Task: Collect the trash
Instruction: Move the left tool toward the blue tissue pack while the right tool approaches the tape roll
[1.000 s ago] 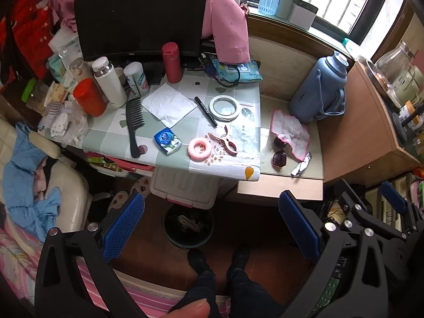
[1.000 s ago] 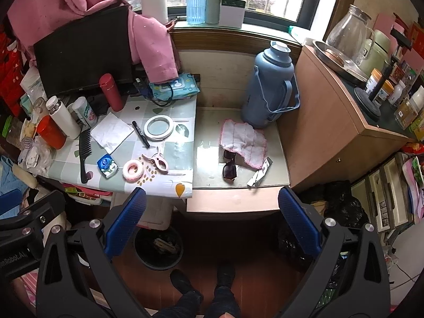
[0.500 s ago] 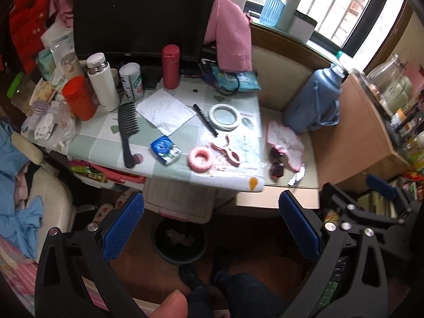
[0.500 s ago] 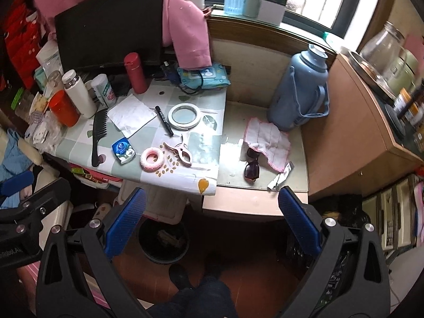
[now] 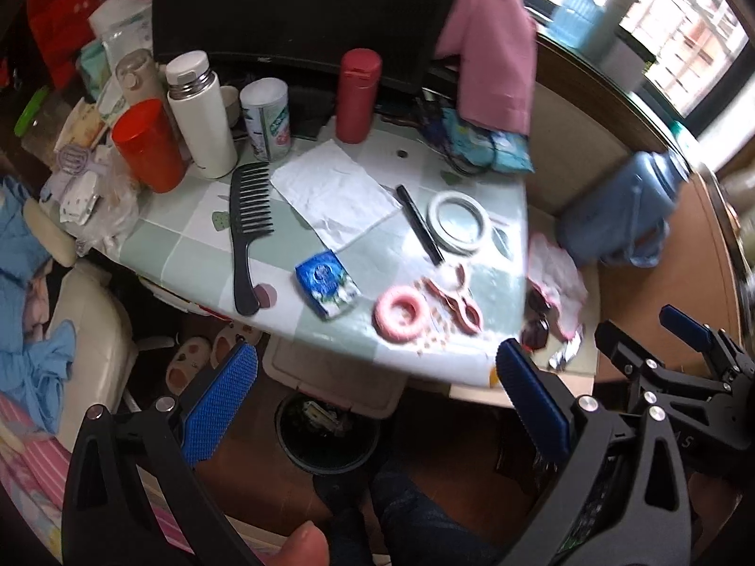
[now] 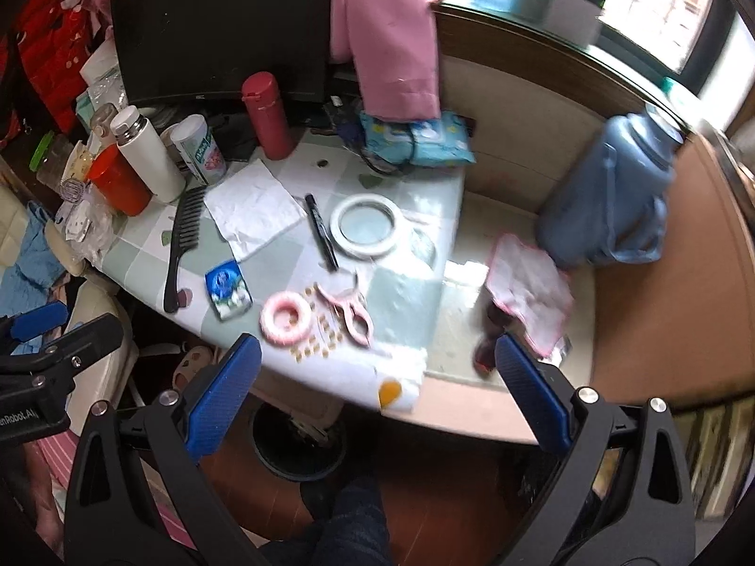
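Blue-padded tongs frame both views, each pair held wide apart and empty above a dark floor. The left tongs (image 5: 375, 403) hover short of the near edge of a cluttered bench (image 5: 188, 240) covered in a green-and-white checked cloth; the right tongs (image 6: 377, 389) hang at a similar height, a little further right.

On the bench, a crumpled white tissue (image 5: 332, 193) lies flat near the middle, between a black wide-toothed comb (image 5: 247, 231) on its left and a black pen (image 5: 417, 224) on its right. A white tape ring (image 5: 457, 221) sits just beyond the pen. Nearer the edge rest a blue packet (image 5: 326, 290), a pink ring (image 5: 401, 313) and a pink clip (image 5: 455, 299), close together. At the far left stand a red cup (image 5: 148, 146), a white flask (image 5: 200, 115), a white can (image 5: 266, 120) and a red bottle (image 5: 357, 94), all upright before a dark monitor (image 5: 292, 14) with a pink garment (image 5: 488, 47) draped over its right corner.

To the right, on a lower glass-topped surface, a pink-edged cloth (image 6: 528, 295) lies beside a blue thermos jug (image 6: 608, 198), with a small silvery wrapper (image 5: 564, 356) at the near edge, blurred. A round black bin (image 5: 325, 436) holding some rubbish stands on the floor under the bench, just beyond the person's dark trouser legs (image 5: 410, 519). A fingertip (image 5: 302, 547) shows at the bottom of the left view.
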`<state>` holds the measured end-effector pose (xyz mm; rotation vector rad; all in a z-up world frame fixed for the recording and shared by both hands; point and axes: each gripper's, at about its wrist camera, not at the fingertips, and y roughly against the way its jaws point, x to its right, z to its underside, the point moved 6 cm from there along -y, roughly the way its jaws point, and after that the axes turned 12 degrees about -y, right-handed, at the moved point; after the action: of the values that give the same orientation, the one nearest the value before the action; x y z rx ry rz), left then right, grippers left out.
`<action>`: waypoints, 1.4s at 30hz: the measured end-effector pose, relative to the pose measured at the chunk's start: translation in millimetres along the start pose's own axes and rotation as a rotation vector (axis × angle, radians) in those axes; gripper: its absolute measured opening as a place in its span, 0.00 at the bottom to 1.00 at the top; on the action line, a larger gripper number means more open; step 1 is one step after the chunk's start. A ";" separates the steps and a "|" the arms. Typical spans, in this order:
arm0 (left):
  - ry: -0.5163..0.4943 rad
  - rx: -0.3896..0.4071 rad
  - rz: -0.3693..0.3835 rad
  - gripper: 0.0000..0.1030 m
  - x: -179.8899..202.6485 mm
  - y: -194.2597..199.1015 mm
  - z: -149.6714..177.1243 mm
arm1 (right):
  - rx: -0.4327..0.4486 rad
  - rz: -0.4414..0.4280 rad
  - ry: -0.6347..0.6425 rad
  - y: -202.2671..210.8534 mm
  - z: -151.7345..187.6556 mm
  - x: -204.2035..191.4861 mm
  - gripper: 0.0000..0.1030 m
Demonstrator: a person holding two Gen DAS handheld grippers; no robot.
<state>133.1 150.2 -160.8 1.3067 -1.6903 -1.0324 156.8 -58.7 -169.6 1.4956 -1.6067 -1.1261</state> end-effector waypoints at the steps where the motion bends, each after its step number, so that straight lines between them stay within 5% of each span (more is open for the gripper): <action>1: 0.010 -0.008 -0.006 0.96 -1.1 -6.7 -4.5 | -0.007 -0.007 0.018 -10.8 -9.6 -2.5 0.95; 8: 0.096 -0.058 -0.047 0.96 -14.4 -60.5 -22.0 | -0.068 -0.060 0.111 -76.9 -56.0 -15.5 0.95; 19: 0.181 -0.131 -0.034 0.96 -40.6 -136.6 -28.1 | -0.170 -0.048 0.134 -172.4 -73.8 -25.3 0.95; 37: 0.270 -0.215 -0.050 0.95 -67.4 -198.5 -14.7 | -0.197 -0.020 0.079 -251.1 -97.0 -38.6 0.93; 40: 0.273 -0.230 -0.048 0.74 -66.1 -204.0 -10.7 | -0.211 -0.015 0.077 -260.5 -95.1 -35.2 0.93; 42: 0.287 -0.246 -0.039 0.70 -66.0 -210.1 -7.5 | -0.220 -0.014 0.077 -266.1 -94.0 -35.1 0.92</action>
<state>231.1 181.3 -355.8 1.2622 -1.2855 -0.9874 357.1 -31.3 -369.7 1.3899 -1.3747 -1.1966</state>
